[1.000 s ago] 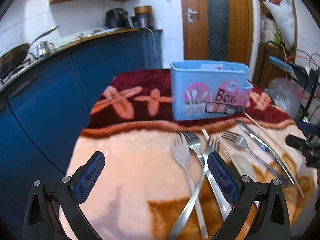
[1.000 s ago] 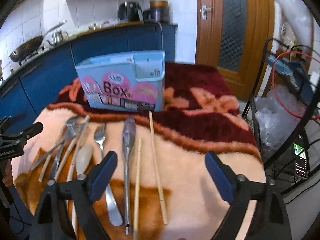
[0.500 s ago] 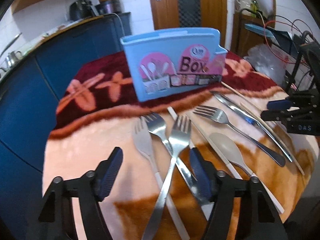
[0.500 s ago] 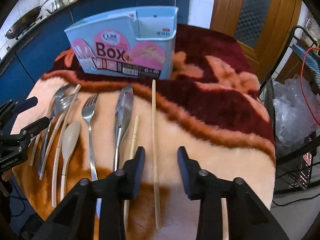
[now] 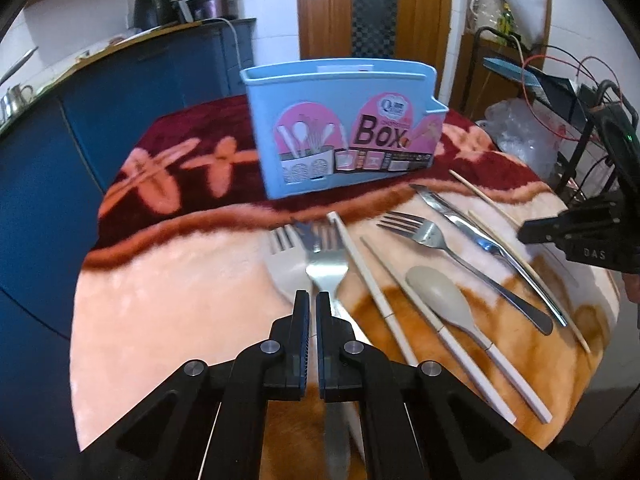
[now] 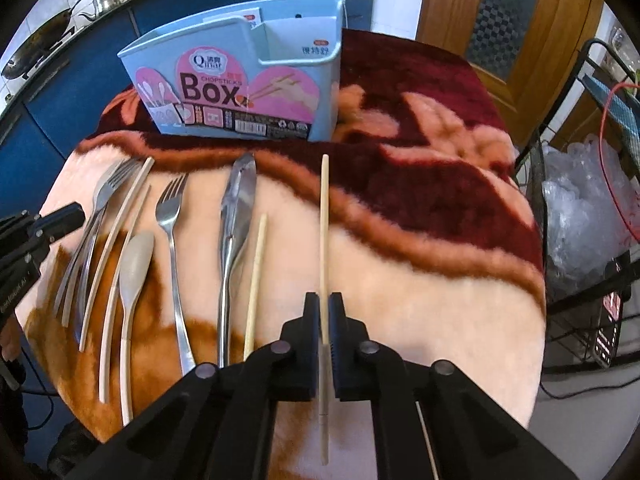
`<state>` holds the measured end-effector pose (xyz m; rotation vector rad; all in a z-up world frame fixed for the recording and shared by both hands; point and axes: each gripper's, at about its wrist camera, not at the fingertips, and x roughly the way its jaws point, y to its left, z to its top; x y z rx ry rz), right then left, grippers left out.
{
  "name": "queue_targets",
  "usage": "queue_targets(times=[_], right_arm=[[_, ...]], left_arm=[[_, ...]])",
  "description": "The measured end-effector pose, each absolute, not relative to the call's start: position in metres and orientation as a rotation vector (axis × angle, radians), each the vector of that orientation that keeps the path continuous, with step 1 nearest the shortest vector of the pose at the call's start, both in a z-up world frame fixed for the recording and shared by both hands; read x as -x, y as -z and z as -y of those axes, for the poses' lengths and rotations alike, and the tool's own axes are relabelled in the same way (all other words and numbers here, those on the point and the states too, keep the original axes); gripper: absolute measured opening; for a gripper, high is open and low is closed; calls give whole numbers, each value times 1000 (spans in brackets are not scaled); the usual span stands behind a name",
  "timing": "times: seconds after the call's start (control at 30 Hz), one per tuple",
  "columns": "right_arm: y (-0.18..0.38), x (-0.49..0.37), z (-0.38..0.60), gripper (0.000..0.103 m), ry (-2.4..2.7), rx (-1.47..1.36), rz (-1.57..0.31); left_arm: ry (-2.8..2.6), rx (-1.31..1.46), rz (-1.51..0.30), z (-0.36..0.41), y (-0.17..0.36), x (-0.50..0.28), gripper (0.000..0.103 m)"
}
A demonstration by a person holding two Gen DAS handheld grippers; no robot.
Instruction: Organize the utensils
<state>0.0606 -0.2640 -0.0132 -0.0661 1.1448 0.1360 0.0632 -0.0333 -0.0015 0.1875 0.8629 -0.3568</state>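
While the utensils lie in a row across the middle of both frames on the blanket-covered counter, the right tongs at lower centre pinch a wooden chopstick. At lower centre of the left view, the left tongs are pressed nearly together around a steel fork. Right of it lie a beige spoon, another fork and a knife. Behind, at upper centre, stands the blue utensil box.

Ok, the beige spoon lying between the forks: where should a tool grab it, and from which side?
Grip the beige spoon on its thin straight handle, just below the bowl, coming from above with the fingers across the handle. It lies flat on the blanket, and a chopstick sits close alongside.
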Motion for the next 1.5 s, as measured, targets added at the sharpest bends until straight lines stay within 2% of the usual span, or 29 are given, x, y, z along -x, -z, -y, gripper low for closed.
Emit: queue_targets(times=[0.27,0.37,0.6,0.73,0.8,0.87,0.9,0.97,1.07,1.37,1.47,1.5], right_arm=[[13,-52,261,7,-134,91,-1195],[14,-56,262,8,-132,80,-1204],[14,-66,263,12,-134,78,-1213],[14,-71,264,14,-131,77,-1210],[15,-76,265,14,-130,72,-1209],[16,-77,265,14,-131,72,-1207],[17,-78,265,14,-131,70,-1205],[16,-76,265,8,-131,72,-1202],[15,-72,264,7,-133,77,-1197],[12,-61,260,7,-152,63,-1223],[13,-62,259,7,-148,66,-1232],[12,-63,258,7,-147,67,-1233]], left_arm=[[403,-136,-922,24,1,-65,5],[418,-168,-932,34,3,-63,13],[394,-249,-959,50,8,-69,17],[394,-248,-980,52,8,-79,26],[385,-253,-976,53,9,-82,26],[377,-254,-968,53,9,-84,21],[379,-244,-958,52,7,-84,7],[393,-210,-961,47,5,-83,6],[396,-168,-956,37,3,-80,1],[354,-106,-943,5,-5,-73,0],[373,-75,-972,2,-3,-75,1],[380,-66,-979,3,-2,-75,5]])
